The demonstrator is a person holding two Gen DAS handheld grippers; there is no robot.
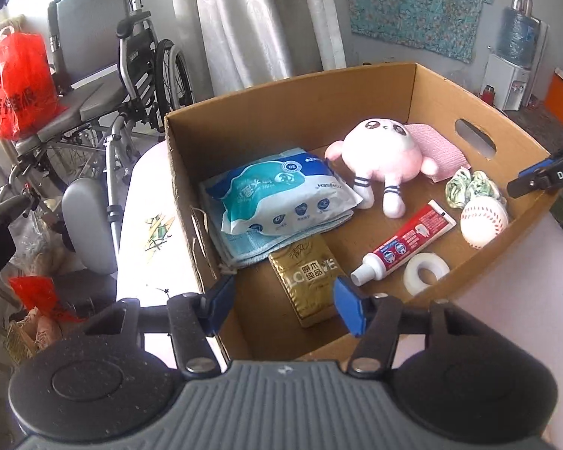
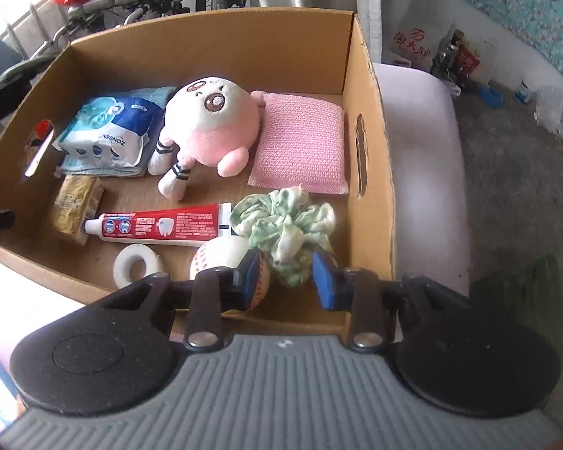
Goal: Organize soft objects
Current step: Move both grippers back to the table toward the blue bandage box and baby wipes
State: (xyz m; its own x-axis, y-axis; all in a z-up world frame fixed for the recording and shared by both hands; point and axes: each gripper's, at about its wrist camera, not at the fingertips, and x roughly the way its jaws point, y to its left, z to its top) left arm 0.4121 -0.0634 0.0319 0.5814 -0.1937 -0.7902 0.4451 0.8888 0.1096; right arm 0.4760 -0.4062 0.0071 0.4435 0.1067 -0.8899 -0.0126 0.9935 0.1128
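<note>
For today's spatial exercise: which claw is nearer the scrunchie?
Right. The right claw hangs just over the scrunchie; the left claw sits across the box, above the gold pack.

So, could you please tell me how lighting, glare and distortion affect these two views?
Left wrist view: daylight blows out the pale tabletop beside the cardboard box, and fisheye bends the curtain. Right wrist view: window glare at top left, the box rim bowed, the scrunchie sharp, the floor soft toward the edges.

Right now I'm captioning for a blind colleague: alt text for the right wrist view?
A cardboard box holds a pink plush toy, pink sponge, toothpaste tube, tape roll and ball. The right gripper hangs open around a green scrunchie.
</note>
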